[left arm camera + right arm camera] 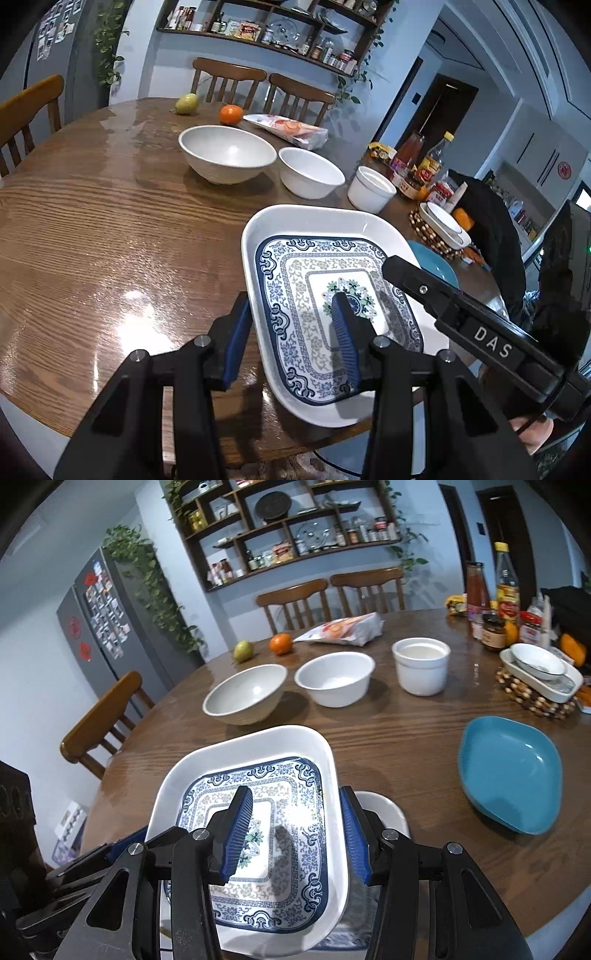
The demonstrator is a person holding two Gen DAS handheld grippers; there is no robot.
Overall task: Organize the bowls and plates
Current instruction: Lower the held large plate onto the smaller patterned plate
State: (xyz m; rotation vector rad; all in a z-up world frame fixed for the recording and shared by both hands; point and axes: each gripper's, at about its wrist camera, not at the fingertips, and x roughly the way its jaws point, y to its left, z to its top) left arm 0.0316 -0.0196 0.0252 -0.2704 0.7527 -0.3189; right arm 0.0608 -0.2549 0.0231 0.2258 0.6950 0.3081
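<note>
Both grippers pinch the white dish [255,746] by opposite rims above the near edge of the table [406,738]: left gripper [291,339], right gripper [295,834]. A blue-patterned plate [295,797] lies inside it. The three white bowls [334,683] beyond look empty, though the tallest one's bottom is hard to see.

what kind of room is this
Most likely a home dining area by a kitchen: a round wooden table with wooden chairs, a wall shelf of jars, and a magnet-covered fridge.
</note>
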